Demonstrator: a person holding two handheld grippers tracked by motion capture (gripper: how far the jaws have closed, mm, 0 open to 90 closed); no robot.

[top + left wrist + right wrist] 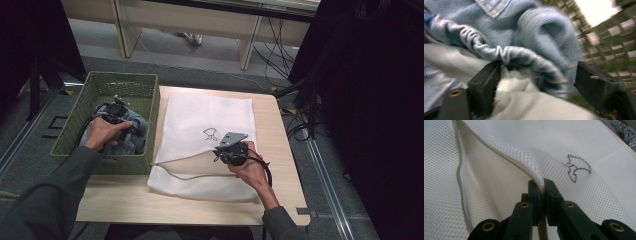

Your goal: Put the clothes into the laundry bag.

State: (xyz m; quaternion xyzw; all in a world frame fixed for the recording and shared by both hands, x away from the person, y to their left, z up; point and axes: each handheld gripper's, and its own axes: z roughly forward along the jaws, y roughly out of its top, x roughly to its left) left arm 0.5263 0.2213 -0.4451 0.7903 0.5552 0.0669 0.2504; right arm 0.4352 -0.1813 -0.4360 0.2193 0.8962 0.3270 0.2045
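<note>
**Right gripper pins the mesh bag's opening while the left reaches into the basket of denim**

On the light wooden bench (125, 202) lies a white mesh laundry bag (200, 125) with a small dark emblem (210, 133) stitched on its upper face. The right gripper (226, 150) sits over the bag's near right part, held by the person's right hand (252, 170). In the right gripper view its fingers (550, 192) are pressed together on the zip-edged upper layer of the mesh, pinching it and holding that edge raised off the lower layer, so the bag's mouth gapes toward the left of that view. The emblem (576, 167) lies just beyond the fingers on the raised layer.

Just beside the bag's left edge stands a green woven basket (150, 100), partly over the bench's left side. Inside it is a crumpled blue denim garment (135, 125). The left gripper (117, 107), carried by the left hand (102, 132), is down in the basket on top of that garment. In the left gripper view, which is blurred, its fingers (596, 82) stand spread wide, and a fold of denim (536, 50) with a gathered hem and pale lining sits between them. The left finger touches the cloth; the right one stands clear of it, so the garment is not clamped.
</note>
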